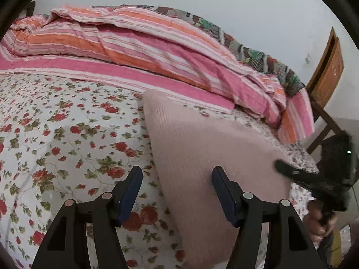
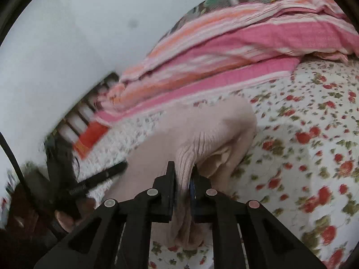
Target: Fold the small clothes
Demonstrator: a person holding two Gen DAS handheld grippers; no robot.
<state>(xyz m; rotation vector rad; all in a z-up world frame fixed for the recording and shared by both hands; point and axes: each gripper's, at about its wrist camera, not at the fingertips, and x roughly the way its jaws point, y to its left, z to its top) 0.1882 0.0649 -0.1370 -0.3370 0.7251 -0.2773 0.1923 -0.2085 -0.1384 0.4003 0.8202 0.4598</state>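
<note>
A pale pink knitted garment (image 1: 202, 148) lies on the floral bedsheet (image 1: 67, 134). My left gripper (image 1: 177, 179) is open and empty, its fingers straddling the garment's near left edge just above the bed. My right gripper (image 2: 182, 172) is shut on a bunched ribbed fold of the pink garment (image 2: 202, 130) and lifts it off the sheet (image 2: 303, 145). In the left wrist view the other gripper (image 1: 291, 172) shows blurred at the garment's right side. In the right wrist view the other gripper (image 2: 101, 177) shows at the left.
A rumpled pink and orange striped quilt (image 1: 134, 44) lies along the back of the bed against a white wall. A wooden door (image 1: 327, 67) stands at far right. The bed's slatted wooden end (image 2: 85, 112) shows by the wall.
</note>
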